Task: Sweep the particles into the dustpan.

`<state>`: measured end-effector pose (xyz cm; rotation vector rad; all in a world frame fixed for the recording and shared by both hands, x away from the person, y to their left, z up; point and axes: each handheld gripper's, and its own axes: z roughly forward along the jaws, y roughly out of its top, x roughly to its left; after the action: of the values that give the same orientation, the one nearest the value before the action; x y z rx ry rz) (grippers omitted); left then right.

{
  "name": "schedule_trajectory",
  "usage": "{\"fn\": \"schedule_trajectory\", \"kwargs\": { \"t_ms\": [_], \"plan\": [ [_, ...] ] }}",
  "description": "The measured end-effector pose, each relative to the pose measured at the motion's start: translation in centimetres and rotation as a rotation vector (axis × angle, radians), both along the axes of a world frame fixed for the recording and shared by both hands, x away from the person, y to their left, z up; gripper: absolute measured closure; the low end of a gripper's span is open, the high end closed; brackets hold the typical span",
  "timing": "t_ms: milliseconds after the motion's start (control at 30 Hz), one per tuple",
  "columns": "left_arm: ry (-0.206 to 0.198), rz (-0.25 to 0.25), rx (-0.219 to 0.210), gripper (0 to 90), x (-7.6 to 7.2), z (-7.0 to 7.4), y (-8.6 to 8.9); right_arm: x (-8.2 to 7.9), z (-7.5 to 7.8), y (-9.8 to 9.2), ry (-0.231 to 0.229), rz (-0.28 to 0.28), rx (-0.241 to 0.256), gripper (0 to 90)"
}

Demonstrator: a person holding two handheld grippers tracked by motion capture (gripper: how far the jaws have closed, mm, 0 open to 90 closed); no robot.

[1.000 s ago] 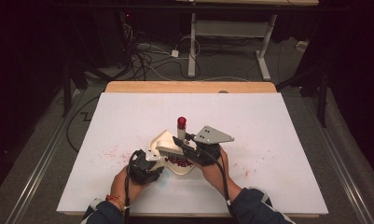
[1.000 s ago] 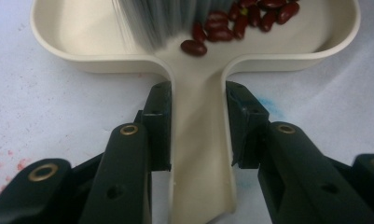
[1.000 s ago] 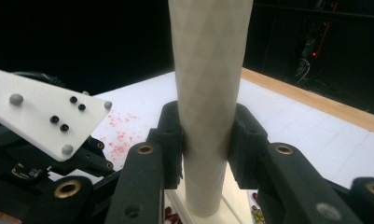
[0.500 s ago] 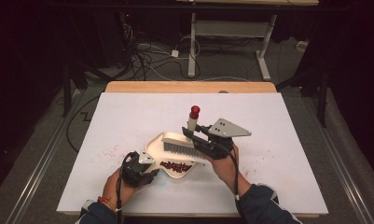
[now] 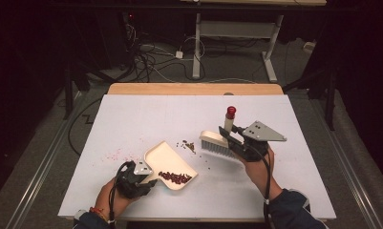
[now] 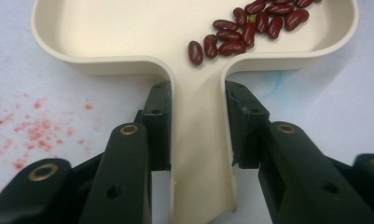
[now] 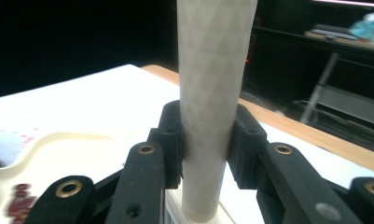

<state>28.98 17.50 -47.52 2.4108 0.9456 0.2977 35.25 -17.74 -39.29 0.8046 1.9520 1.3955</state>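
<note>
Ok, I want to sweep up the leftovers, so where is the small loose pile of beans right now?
In the high view the loose beans lie on the white table near its middle, between the dustpan to their left and the brush to their right.

Dustpan [image 6: 128,28]: smooth cream plastic, slight sheen. Beans [image 6: 250,23]: glossy dark red skins. Brush handle [image 7: 212,93]: matt off-white plastic, fine diamond texture. Hand-held gripper [image 6: 198,126] jaws: matt black plastic, brass-look rivets. Tabletop [image 5: 132,119]: matt white sheet, wood edge.
</note>
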Motion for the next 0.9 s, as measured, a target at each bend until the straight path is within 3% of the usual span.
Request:
{"fn": "schedule_trajectory", "kwargs": {
  "t_ms": [133,333,367,467,700,900],
  "plan": [
    [0.004,-0.003,0.003,63.1,-0.4,-0.1,0.0,0.7,-0.4,-0.8,-0.001,-0.066,0.007,70.7],
    [0.002,-0.016,0.019,62.9,-0.9,-0.5,-0.5,0.7,-0.9,-0.6,0.016,-0.049,-0.055,70.7],
    [-0.001,-0.019,0.02,62.9,-1.0,-0.4,-0.5,0.4,-0.9,-0.3,0.003,-0.031,-0.085,70.7],
    [-0.012,-0.022,0.012,62.9,-1.2,-0.3,-0.9,-0.3,-0.9,0.0,0.0,-0.001,-0.117,70.7],
    [-0.023,-0.011,0.008,63.0,-1.5,-0.4,-2.4,-2.1,-1.0,0.3,0.037,0.041,-0.139,70.7],
    [-0.02,0.011,0.015,62.8,-1.2,-0.5,-4.0,-4.8,-1.1,2.3,0.059,0.067,-0.156,70.6]
  ]
}}
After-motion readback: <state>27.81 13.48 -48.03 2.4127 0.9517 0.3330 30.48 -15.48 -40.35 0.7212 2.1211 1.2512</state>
